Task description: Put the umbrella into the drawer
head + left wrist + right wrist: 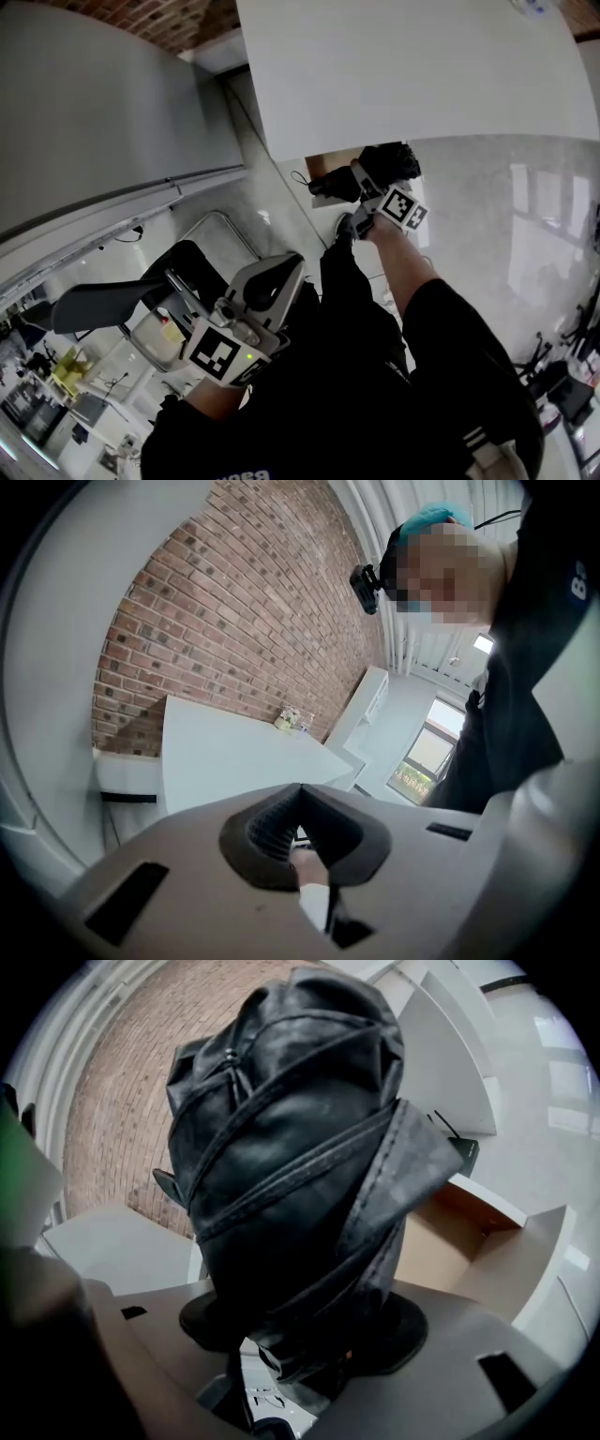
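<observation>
The umbrella (386, 163) (291, 1166) is black and folded, with crumpled fabric and a thin wrist loop. My right gripper (364, 187) (300, 1335) is shut on it and holds it at the mouth of the open drawer (330, 159). The drawer sits under the white tabletop; in the right gripper view its brown inside (450, 1232) lies just behind and to the right of the umbrella. My left gripper (267, 286) (302, 803) hangs low near my body, far from the drawer, its jaws together with nothing between them.
The white tabletop (403, 66) overhangs the drawer. A black chair (103, 302) and a metal tube frame (225, 223) stand at the lower left on the glossy floor. A grey partition (84, 112) runs along the left. A brick wall (244, 602) shows behind the table.
</observation>
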The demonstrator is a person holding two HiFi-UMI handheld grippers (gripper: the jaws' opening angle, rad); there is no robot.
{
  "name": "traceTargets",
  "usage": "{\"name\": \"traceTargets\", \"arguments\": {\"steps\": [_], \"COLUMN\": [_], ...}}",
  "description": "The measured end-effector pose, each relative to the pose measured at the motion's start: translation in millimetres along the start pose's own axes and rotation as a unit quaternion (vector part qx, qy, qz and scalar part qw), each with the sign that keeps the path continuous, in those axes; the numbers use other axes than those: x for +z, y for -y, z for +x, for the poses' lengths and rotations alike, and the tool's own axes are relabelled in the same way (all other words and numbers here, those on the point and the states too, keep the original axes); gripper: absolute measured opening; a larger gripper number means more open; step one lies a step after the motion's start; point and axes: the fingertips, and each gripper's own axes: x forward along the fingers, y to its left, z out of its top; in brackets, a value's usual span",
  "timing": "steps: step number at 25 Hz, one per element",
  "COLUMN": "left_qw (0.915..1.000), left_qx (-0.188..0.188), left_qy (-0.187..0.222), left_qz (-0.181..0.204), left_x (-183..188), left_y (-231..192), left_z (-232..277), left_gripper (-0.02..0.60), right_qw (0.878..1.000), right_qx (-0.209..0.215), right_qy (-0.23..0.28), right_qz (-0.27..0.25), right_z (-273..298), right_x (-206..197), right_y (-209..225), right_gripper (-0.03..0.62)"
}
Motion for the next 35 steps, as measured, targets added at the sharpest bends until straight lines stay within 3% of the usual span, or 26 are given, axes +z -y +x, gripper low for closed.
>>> {"name": "traceTargets", "arguments": {"steps": [9, 22, 31, 35], "left_qw": [0.9996, 0.9987, 0.9978, 0.9970], "left_qx": [0.013, 0.031, 0.037, 0.042], "left_qy": [-0.016, -0.031, -0.050, -0.060], "left_qz": [-0.019, -0.028, -0.025, -0.025], "left_x": [-12, -21, -29, -34], "left_y": [-8, -12, -9, -10], "left_z": [2, 5, 8, 8], "left_gripper": [-0.003, -0.003, -0.003, -0.003], "right_qw": [0.999, 0.995, 0.993, 0.989], "right_qx": [-0.036, -0.040, -0.075, -0.092], "right_qy": [-0.036, -0.054, -0.079, -0.104], "right_qz": [0.012, 0.077, 0.047, 0.057], "right_z": [29, 62, 81, 88], "right_x": [-3, -3, -7, -13], "right_y": [37, 70, 91, 104], "right_gripper": [0.287, 0.287, 0.288, 0.287]}}
